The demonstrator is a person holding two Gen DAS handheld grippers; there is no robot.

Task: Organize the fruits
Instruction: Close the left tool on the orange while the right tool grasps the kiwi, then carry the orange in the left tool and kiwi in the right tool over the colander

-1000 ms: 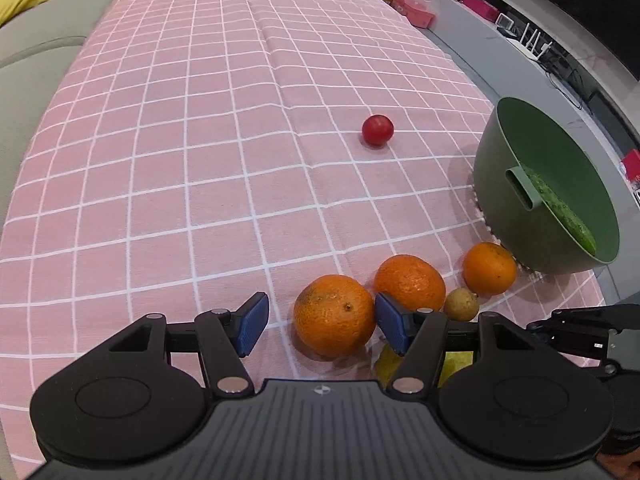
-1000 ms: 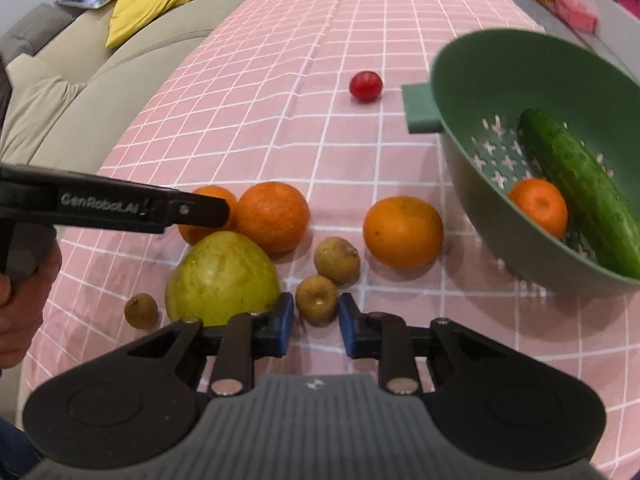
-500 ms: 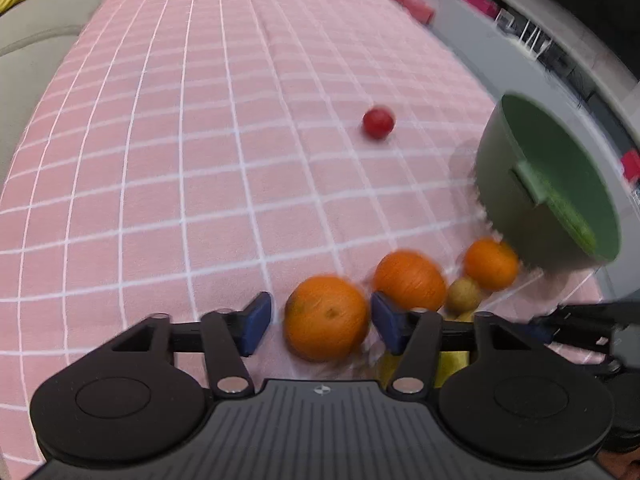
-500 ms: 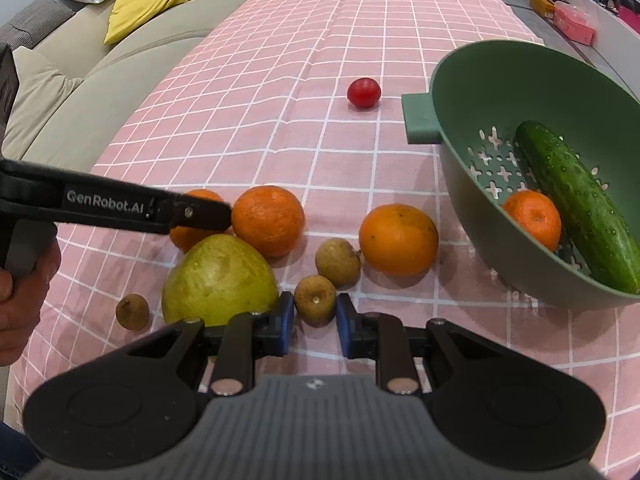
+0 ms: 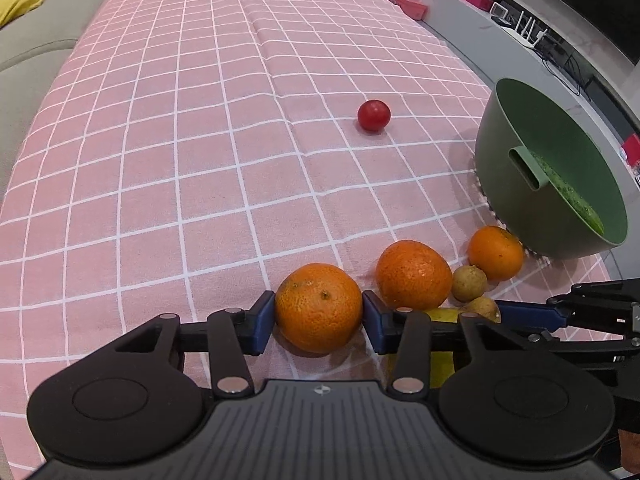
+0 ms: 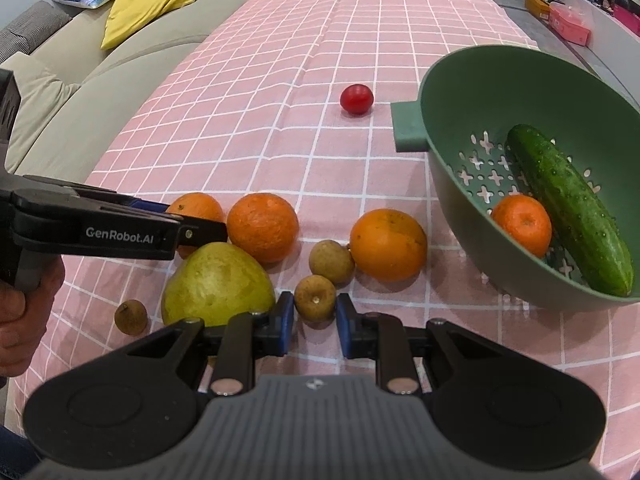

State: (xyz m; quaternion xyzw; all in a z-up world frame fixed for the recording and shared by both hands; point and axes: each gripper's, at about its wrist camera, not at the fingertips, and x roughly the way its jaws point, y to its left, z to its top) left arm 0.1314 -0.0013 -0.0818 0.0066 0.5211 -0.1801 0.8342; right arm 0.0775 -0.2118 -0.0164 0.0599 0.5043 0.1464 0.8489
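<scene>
My left gripper [image 5: 319, 312] is shut on an orange [image 5: 319, 307]; both blue pads touch its sides, and it rests on the pink checked cloth. It also shows in the right wrist view [image 6: 196, 210], partly behind the left gripper [image 6: 200, 232]. My right gripper [image 6: 315, 316] is open, its pads on either side of a small brown longan [image 6: 315, 298], not quite touching. Two more oranges [image 6: 263, 226] [image 6: 388, 244], a green pear [image 6: 218, 284] and two other longans [image 6: 331, 261] [image 6: 130, 317] lie close by. A green colander [image 6: 460, 92] at the right holds a cucumber [image 6: 568, 208] and a small orange [image 6: 521, 224].
A red cherry tomato [image 6: 356, 98] lies alone farther up the cloth. A grey sofa with a yellow cushion [image 6: 148, 4] runs along the table's left side. A pink box [image 6: 568, 26] sits on a ledge at the far right.
My left gripper has closed from a wide opening onto the orange. My right gripper has crept forward around the longan.
</scene>
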